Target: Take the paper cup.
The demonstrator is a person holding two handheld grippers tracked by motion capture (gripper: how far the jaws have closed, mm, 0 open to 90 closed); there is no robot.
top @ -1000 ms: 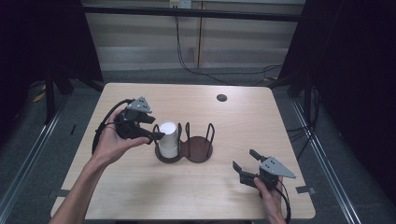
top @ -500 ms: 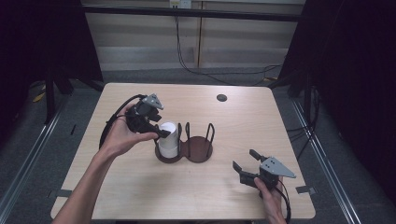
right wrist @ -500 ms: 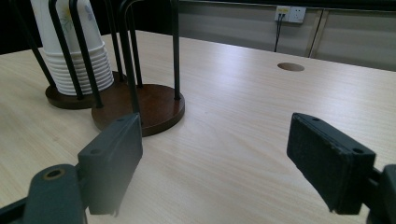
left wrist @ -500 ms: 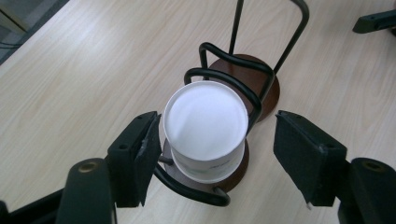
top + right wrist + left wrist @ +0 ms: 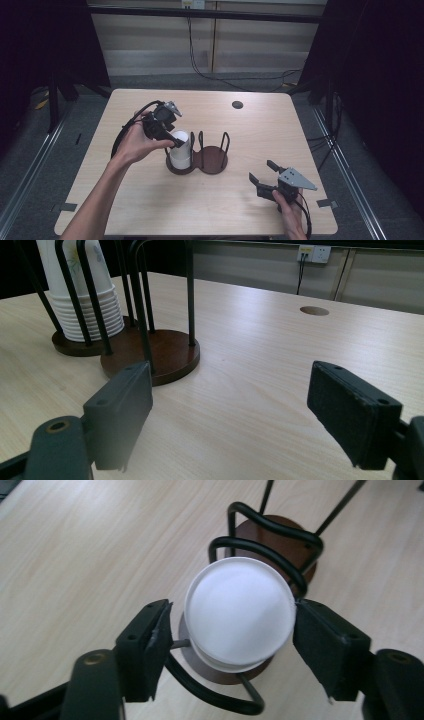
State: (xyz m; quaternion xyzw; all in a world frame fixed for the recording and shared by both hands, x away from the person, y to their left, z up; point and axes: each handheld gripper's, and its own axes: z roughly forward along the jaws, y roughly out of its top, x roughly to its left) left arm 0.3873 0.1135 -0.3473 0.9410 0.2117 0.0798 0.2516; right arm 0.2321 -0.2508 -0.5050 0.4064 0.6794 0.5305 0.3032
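A stack of white paper cups (image 5: 181, 152) stands upside down in the left ring of a dark wire cup holder (image 5: 212, 160); its right ring is empty. My left gripper (image 5: 176, 141) points down over the stack with a jaw on each side of the top cup (image 5: 240, 612). Its jaws have just been opening: one pad (image 5: 157, 640) stands clear of the cup, the other sits at its rim. My right gripper (image 5: 261, 171) rests open near the front right of the table, with nothing between its jaws. In the right gripper view (image 5: 230, 405) the cups (image 5: 87, 305) and holder base (image 5: 165, 352) lie ahead to the left.
The wooden table (image 5: 300, 130) has a round cable hole (image 5: 237, 104) at the back right. The left gripper's black cable (image 5: 122, 135) loops over the table's left side. Dark frames and floor surround the table.
The left hand has moved right and tipped its gripper down over the top of the cup stack, with the jaws a little wider. The right gripper has not moved.
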